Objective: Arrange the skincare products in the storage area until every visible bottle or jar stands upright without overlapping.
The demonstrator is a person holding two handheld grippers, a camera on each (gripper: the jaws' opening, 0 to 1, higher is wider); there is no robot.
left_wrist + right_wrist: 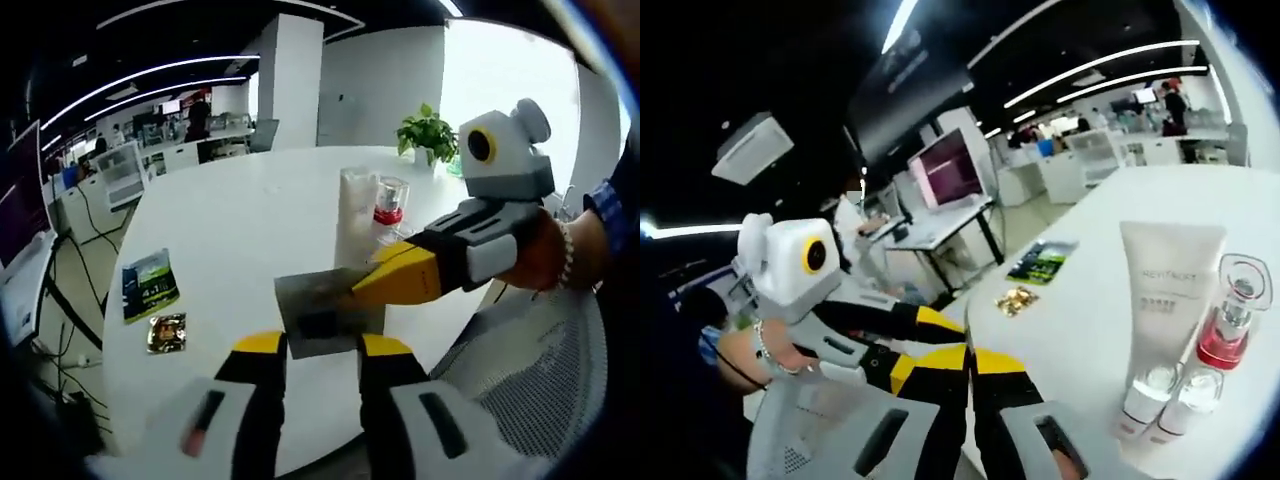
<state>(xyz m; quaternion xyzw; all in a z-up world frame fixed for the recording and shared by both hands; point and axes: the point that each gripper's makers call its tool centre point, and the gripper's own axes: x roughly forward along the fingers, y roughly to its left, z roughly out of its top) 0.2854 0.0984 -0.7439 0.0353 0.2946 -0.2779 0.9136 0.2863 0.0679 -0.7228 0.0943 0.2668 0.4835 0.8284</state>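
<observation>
A white tube (357, 215) (1170, 300) stands on its cap on the round white table (230, 220). A clear bottle with a red middle (390, 200) (1230, 325) stands upright right beside it. At the near table edge, a flat dark grey packet (320, 305) is pinched at its right edge by my right gripper (368, 285) (970, 362), whose jaws look shut. My left gripper (323, 350) (920, 345) is open, its jaws either side of the packet's lower edge.
A green packet (150, 285) (1043, 262) and a small gold packet (167, 332) (1017, 298) lie flat toward the table's left edge. A potted plant (428, 132) stands at the far side. A grey mesh chair (530, 370) is close at the near edge.
</observation>
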